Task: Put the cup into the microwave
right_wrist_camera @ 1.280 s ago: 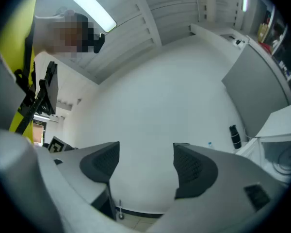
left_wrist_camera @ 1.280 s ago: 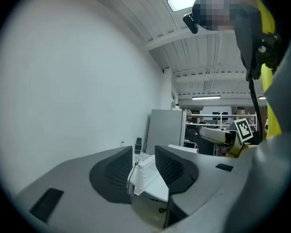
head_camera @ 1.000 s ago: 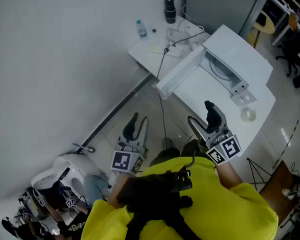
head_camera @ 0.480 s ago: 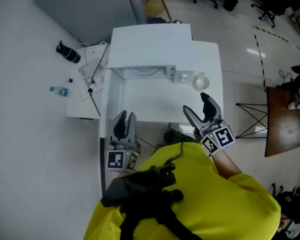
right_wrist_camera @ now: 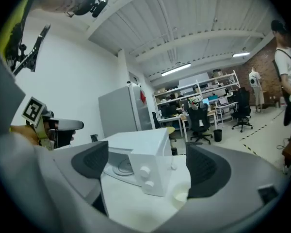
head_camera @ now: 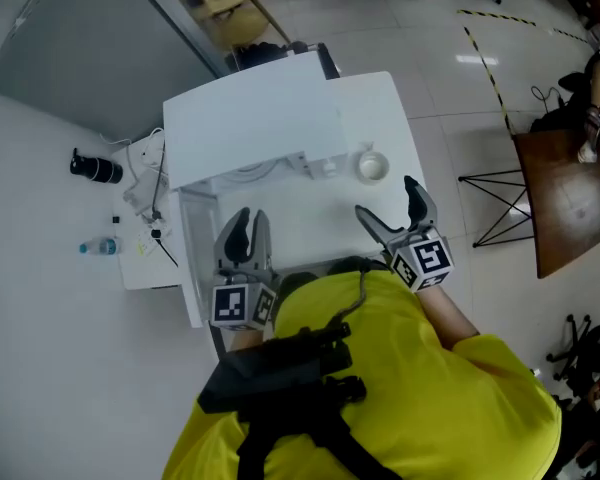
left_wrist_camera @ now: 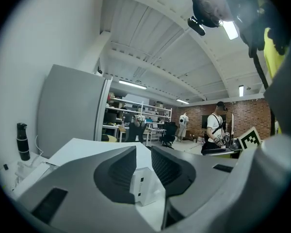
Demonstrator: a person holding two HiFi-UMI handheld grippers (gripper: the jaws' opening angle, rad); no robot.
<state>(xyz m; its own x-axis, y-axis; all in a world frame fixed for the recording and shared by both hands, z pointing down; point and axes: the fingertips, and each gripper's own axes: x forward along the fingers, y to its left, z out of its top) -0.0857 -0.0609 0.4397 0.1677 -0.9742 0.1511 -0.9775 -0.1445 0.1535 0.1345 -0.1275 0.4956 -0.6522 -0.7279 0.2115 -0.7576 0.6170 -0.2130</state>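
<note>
Now the cup (head_camera: 372,166) is sitting beside the microwave (head_camera: 250,128), just beyond the right gripper (head_camera: 387,200), whose empty fingers have just been opening wide; the left gripper (head_camera: 248,222) is holding its fingers narrowly apart, empty.

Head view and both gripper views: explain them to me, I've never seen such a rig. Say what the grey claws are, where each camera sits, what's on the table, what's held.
No robot here: a person in a yellow top holds a two-jaw gripper in each hand. The head view looks down from a camera on that person's head and shows the left gripper and the right gripper. Each gripper view comes from a camera riding on that gripper, looking out between its jaws. On the white table stand a white microwave oven, door open, and beside it a small white cup. Nothing is held: the left jaws stand slightly apart, the right jaws have just been opening wide, both empty.
</note>
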